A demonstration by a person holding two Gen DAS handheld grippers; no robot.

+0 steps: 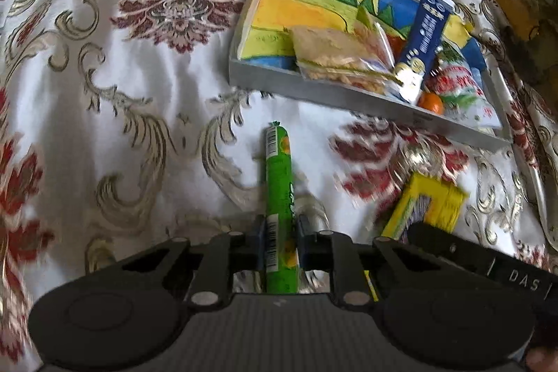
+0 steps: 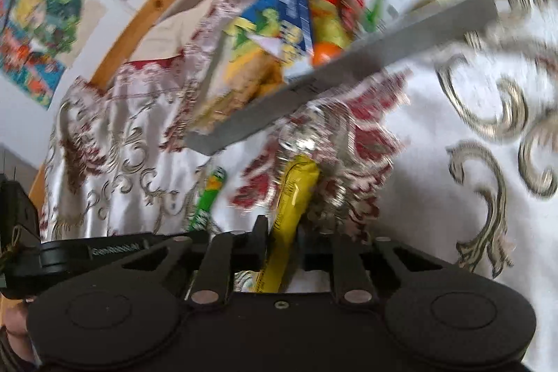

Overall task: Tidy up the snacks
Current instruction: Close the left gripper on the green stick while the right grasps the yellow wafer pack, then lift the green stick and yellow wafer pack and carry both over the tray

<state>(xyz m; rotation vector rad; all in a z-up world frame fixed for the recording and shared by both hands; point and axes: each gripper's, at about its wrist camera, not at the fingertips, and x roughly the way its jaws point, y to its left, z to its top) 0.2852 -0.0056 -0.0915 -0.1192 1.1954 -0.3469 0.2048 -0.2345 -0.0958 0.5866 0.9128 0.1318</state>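
A green candy tube (image 1: 279, 194) lies lengthwise between the jaws of my left gripper (image 1: 280, 232), which is shut on it. In the right wrist view a yellow snack pack (image 2: 293, 201) sticks out forward from my right gripper (image 2: 282, 232), shut on it. The same yellow pack (image 1: 427, 208) shows at the lower right of the left wrist view, behind the other gripper's black body. The green tube (image 2: 207, 197) appears left of the yellow pack. A grey tray (image 1: 334, 96) with a colourful bottom holds a blue tube (image 1: 423, 37), a cracker bag (image 1: 334, 54), a red-and-white packet (image 1: 460, 89) and an orange fruit (image 1: 432, 103).
A white tablecloth (image 1: 150, 86) with red and gold ornaments covers the table. The tray's grey front wall (image 2: 348, 75) stands just beyond both held snacks. A wooden table edge (image 2: 139, 23) and colourful pictures (image 2: 45, 9) on the wall lie behind. Part of a hand (image 2: 14, 333) shows at lower left.
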